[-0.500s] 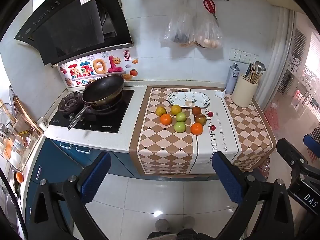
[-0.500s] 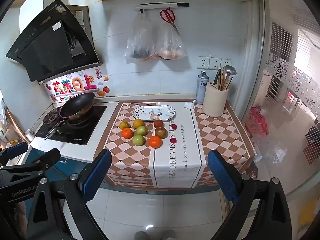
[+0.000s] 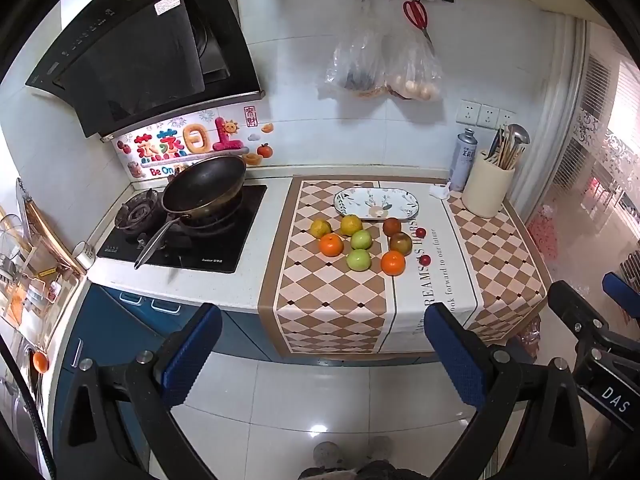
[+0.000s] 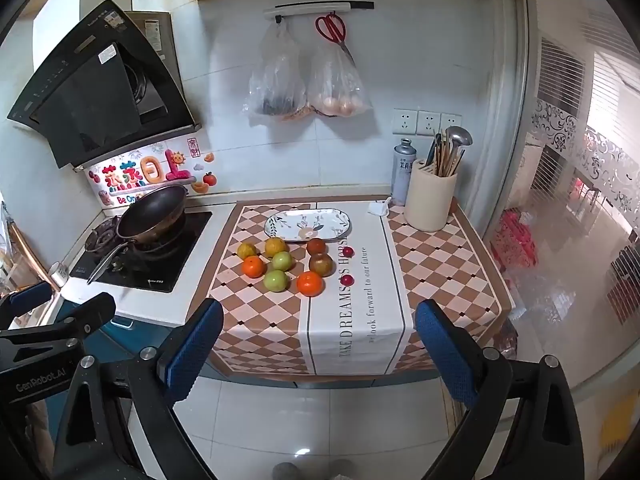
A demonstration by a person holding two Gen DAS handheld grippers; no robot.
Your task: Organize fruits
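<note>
Both grippers held out over the floor, short of the counter's front edge, nothing between the fingers. Left gripper (image 3: 322, 354): jaws wide apart. Right gripper (image 4: 320, 350): jaws wide apart too.

Fruit clustered on the checked cloth (image 4: 440, 276), toward the back middle of the counter, just in front of the oval plate (image 4: 308, 224). Plate bare of fruit. Front row: orange (image 4: 310, 283), green apple (image 4: 276, 280), second orange (image 4: 253, 266). Behind: second green apple (image 4: 282, 260), two yellowish citrus (image 4: 247, 250) (image 4: 275, 246), reddish-brown apple (image 4: 321, 264), darker red fruit (image 4: 316, 246). Two small red fruits (image 4: 346, 279) (image 4: 348, 251) to the right of the cluster, possibly cherries; too small to tell. Most pieces touching or just beside a neighbour.

Around: hob with frying pan (image 4: 152, 216) at the left end, handle pointing toward the front edge. Utensil holder (image 4: 430, 200) and a spray can (image 4: 403, 172) at the back right corner, well apart from the fruit. Two plastic bags (image 4: 308, 84) and red scissors (image 4: 331, 28) hung on the wall rail above the plate.

Open cloth between fruit and front edge; right half of the cloth also bare up to the holder.
</note>
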